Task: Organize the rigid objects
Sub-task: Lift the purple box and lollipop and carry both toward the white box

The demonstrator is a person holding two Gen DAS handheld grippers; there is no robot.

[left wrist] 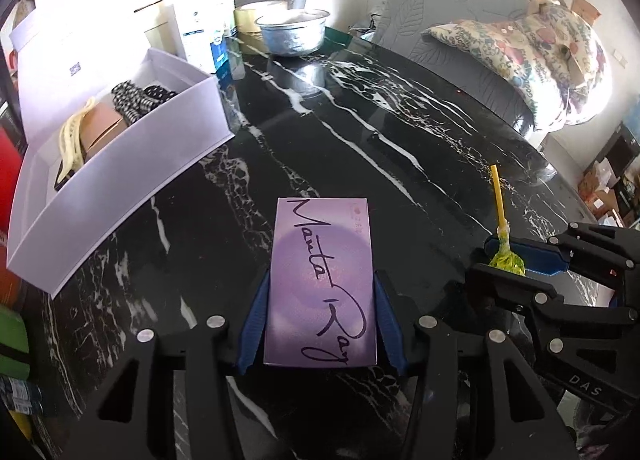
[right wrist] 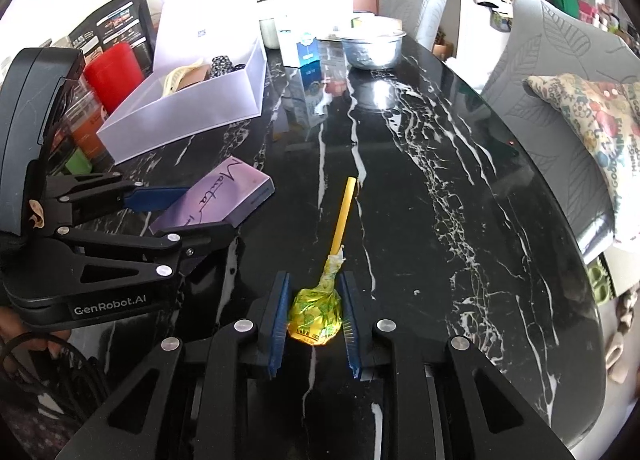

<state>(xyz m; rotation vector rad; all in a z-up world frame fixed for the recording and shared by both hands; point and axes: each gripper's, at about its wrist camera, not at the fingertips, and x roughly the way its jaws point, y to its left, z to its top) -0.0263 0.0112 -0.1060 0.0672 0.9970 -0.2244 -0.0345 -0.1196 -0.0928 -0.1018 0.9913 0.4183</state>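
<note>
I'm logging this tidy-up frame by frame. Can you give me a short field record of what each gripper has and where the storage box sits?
left gripper: shut on purple box
right gripper: shut on lollipop, stick pointing away
white storage box: open, on black marble table, left of both grippers
box contents: a few items, hard to identify

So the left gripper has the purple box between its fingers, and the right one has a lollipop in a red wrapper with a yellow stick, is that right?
Nearly. The lollipop between the right gripper's fingers has a yellow-green wrapper, not red; the right wrist view shows it plainly. The rest holds: its stick is yellow, and the left gripper has the purple box between its fingers.
</note>
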